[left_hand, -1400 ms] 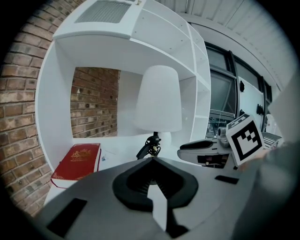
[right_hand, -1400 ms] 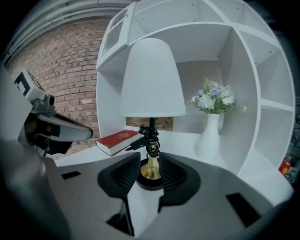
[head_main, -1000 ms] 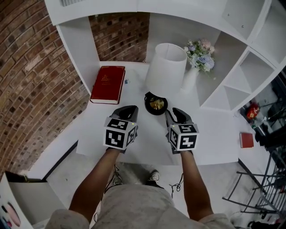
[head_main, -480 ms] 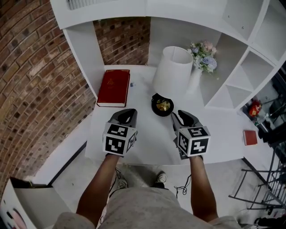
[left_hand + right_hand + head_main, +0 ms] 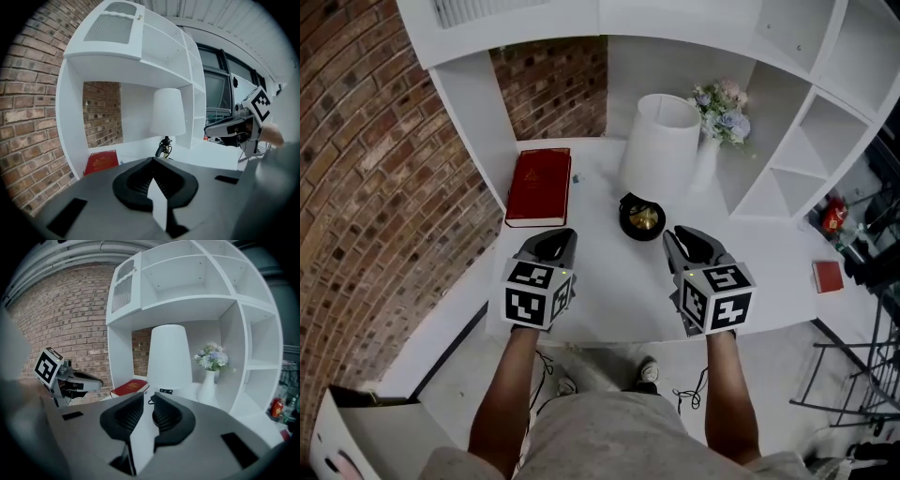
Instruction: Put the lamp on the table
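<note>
The lamp stands upright on the white table (image 5: pixel 609 291), its white shade (image 5: pixel 661 145) above a round black base (image 5: pixel 641 217) with a gold centre. My left gripper (image 5: pixel 547 244) hovers left of and nearer than the base, its jaws shut and empty; the left gripper view shows the lamp (image 5: pixel 168 112) ahead. On the other side of the base, my right gripper (image 5: pixel 688 242) is just as far back. Its jaws (image 5: pixel 149 400) are closing with a narrow gap and nothing between them. The lamp (image 5: pixel 168 357) rises straight ahead in the right gripper view.
A red book (image 5: pixel 539 186) lies flat left of the lamp. A white vase of flowers (image 5: pixel 722 112) stands behind the lamp on the right. White shelf walls (image 5: pixel 473 122) and a brick wall (image 5: pixel 375 187) close in the table. A metal rack (image 5: pixel 853 375) stands at the right.
Both grippers have drawn back from the lamp base toward me and spread a little apart. The lamp has stayed in place.
</note>
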A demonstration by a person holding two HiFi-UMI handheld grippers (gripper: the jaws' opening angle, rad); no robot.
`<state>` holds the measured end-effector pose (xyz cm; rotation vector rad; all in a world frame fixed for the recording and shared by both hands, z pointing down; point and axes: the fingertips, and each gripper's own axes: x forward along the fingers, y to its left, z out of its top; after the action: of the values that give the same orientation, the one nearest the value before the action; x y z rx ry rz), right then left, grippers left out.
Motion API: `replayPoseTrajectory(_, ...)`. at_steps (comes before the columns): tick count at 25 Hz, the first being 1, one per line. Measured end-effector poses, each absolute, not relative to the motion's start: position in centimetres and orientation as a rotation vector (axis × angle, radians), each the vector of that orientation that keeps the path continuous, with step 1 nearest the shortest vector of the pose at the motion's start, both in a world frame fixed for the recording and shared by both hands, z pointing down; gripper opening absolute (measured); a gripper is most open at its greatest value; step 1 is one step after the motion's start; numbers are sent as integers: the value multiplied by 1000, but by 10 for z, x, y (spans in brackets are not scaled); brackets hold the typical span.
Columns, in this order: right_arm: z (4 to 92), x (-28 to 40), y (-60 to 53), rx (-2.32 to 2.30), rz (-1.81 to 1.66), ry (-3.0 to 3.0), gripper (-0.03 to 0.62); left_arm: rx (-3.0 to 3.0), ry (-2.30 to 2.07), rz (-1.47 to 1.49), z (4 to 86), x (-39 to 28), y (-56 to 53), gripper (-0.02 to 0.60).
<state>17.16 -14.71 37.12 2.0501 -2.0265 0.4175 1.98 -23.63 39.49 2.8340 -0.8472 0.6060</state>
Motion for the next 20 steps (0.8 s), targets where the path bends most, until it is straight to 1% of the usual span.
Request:
replayPoseTrajectory(13, 378, 167, -140, 2050, 406, -2040, 42, 2849, -847, 558, 390, 22, -228, -6)
replayPoseTrajectory(20, 382, 172, -137, 2032, 399, -2046, 11, 2854, -848, 558, 390, 32, -222, -6)
